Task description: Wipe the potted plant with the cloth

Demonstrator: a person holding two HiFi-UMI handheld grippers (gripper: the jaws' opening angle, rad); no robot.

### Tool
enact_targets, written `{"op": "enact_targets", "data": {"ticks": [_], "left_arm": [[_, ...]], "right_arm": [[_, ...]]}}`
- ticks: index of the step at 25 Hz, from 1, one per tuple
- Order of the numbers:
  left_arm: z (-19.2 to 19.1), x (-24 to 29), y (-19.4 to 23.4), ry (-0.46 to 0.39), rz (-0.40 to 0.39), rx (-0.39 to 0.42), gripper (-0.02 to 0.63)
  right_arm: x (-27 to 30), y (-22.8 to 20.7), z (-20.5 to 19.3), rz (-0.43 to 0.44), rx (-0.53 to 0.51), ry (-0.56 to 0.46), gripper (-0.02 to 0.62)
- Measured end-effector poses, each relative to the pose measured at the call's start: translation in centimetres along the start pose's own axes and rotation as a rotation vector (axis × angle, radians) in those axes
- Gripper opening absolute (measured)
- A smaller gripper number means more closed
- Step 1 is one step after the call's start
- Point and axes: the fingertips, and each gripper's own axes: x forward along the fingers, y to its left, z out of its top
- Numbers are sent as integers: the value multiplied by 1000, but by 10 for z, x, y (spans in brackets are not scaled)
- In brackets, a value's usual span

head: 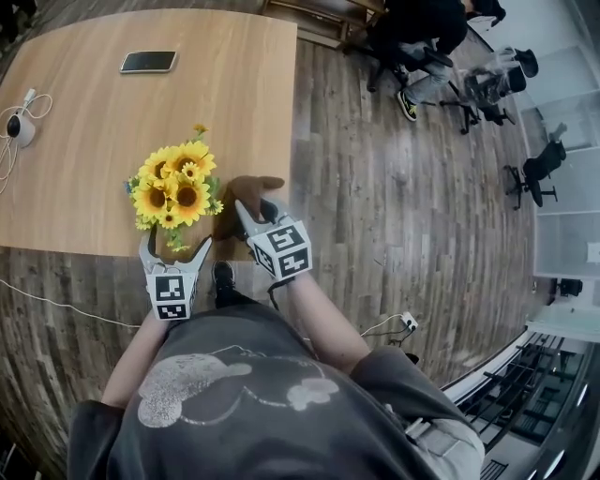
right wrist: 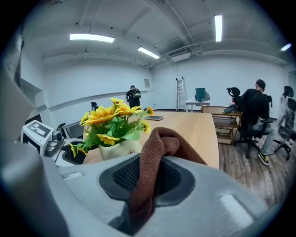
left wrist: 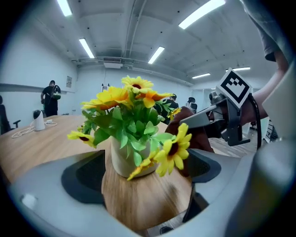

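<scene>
At the far left edge of the wooden surface [head: 216, 103] a small white device [head: 19, 128] lies with its cable looped beside it. A dark phone [head: 148, 61] lies flat farther back, well apart from everything else.

Near the front edge of the surface stands the potted plant [head: 175, 192], a bunch of yellow sunflowers with green leaves in a pale pot [left wrist: 127, 159]. The pot is upright. In the head view the blooms hide it completely.

The left tool [head: 175, 248] reaches in from the front edge with its jaws spread wide. The pot stands between them. In the left gripper view bare wood shows between the left jaw and the pot, while a drooping sunflower covers the gap on the other side, so contact there cannot be judged.

Just to the right of the plant, the right tool [head: 253, 216] has its jaws closed on a brown cloth [right wrist: 155, 152]. The cloth is pinched in the middle, and a folded hump of it rises above the jaws. It hangs near the flowers, beside the right of the bunch, and whether it touches them cannot be told.

Farther right, past the edge of the surface, is a plank floor [head: 394, 216]. A seated person [head: 417, 28] in dark clothes is at the back, with office chairs [head: 536, 171] near the glass wall.
</scene>
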Motion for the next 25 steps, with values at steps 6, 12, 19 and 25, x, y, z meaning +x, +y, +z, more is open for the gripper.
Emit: {"op": "enact_targets", "data": {"ticks": [6,12,19,25], "left_arm": [[15,28,17,-18,120,-26,580],[21,38,26,-5,197,-36,480],[19,37,26,13,168,-30,477],[18,35,24,43,128,-20,476]], "right_arm": [[18,-7,11,98,-47,8,64],[52,-9,26,199,-166,41,64],[89,5,61,286,-195,-24,64],[99,24,58,340,-82,-32,64]]}}
